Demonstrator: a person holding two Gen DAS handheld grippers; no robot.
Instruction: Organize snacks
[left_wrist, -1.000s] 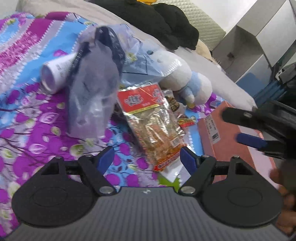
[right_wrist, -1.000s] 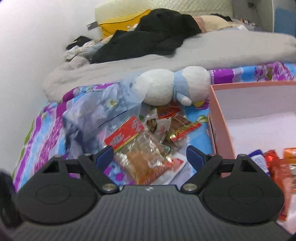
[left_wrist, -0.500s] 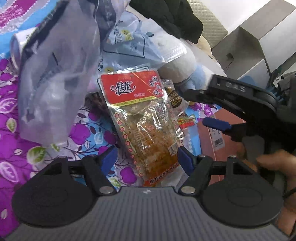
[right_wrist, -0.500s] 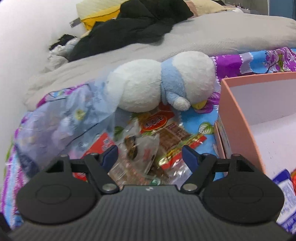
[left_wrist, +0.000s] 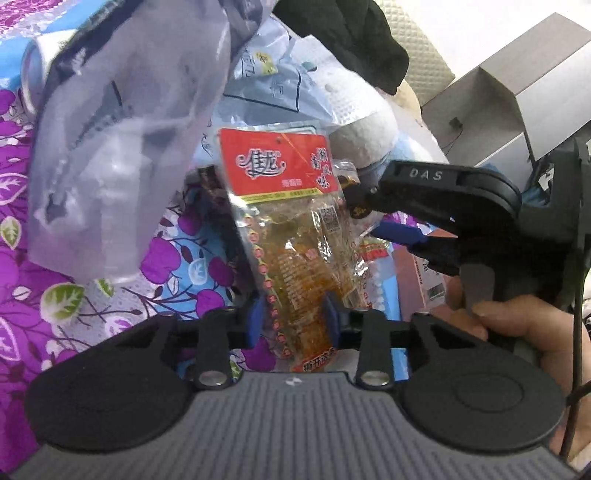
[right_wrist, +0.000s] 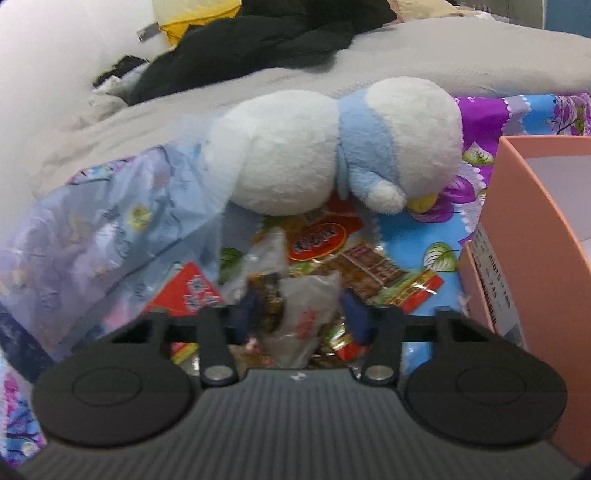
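Both grippers have dropped onto the snack pile, their jaws just closing.

Farthest left, a crumpled plastic bag (left_wrist: 125, 147) lies on the floral bedspread (left_wrist: 44, 295), overlapping the pile's edge. The left gripper (left_wrist: 291, 321) pinches the lower end of a red-topped snack packet (left_wrist: 291, 236). Beside it, the right gripper (right_wrist: 301, 317) has its pads either side of a clear wrapped snack (right_wrist: 303, 314); contact is unclear. A plush toy (right_wrist: 332, 147) crowds the pile behind, with the pink box (right_wrist: 535, 221) at the right.

"DAS" raised on right gripper (left_wrist: 373, 212) housing; snack packet (left_wrist: 295, 236) red header, Chinese characters, unreadable.
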